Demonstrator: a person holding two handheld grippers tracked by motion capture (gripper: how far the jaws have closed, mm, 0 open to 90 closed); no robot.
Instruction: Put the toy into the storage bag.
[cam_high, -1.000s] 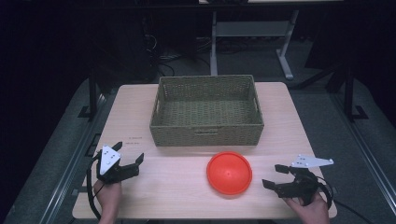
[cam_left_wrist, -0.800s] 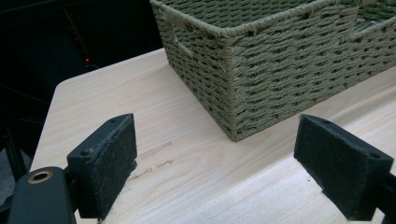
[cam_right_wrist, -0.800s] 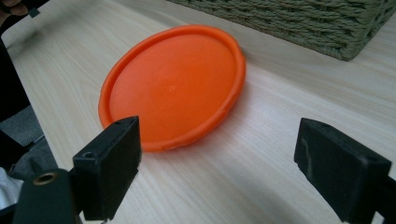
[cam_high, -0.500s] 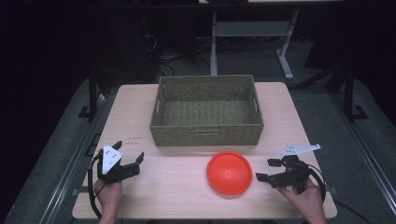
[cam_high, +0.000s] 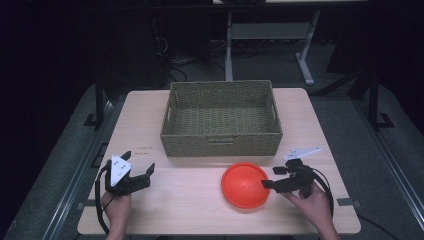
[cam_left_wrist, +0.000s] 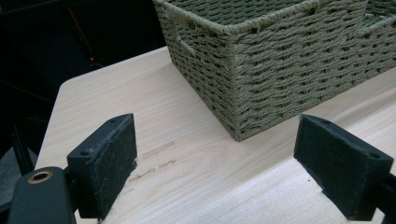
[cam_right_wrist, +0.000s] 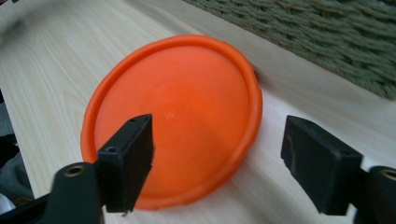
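An orange round plate (cam_high: 245, 183) lies flat on the table in front of the woven basket (cam_high: 222, 118); the right gripper view has the plate (cam_right_wrist: 173, 116) close up. My right gripper (cam_high: 273, 177) is open at the plate's right edge, one jaw over the rim, the other to the side above bare wood. In its own view the right gripper (cam_right_wrist: 217, 163) has nothing between the pads. My left gripper (cam_high: 137, 167) rests open near the table's front left, its jaws pointing toward the basket's corner (cam_left_wrist: 261, 60). In its own view the left gripper (cam_left_wrist: 215, 168) holds nothing.
The basket is empty and takes up the far middle of the light wooden table (cam_high: 180, 192). Dark floor and metal stand legs (cam_high: 306, 60) lie beyond the far edge. A hand (cam_high: 310, 205) holds the right gripper at the front edge.
My right gripper has moved left and forward toward the orange plate, from the table's right edge to the plate's rim. The left gripper has stayed where it was.
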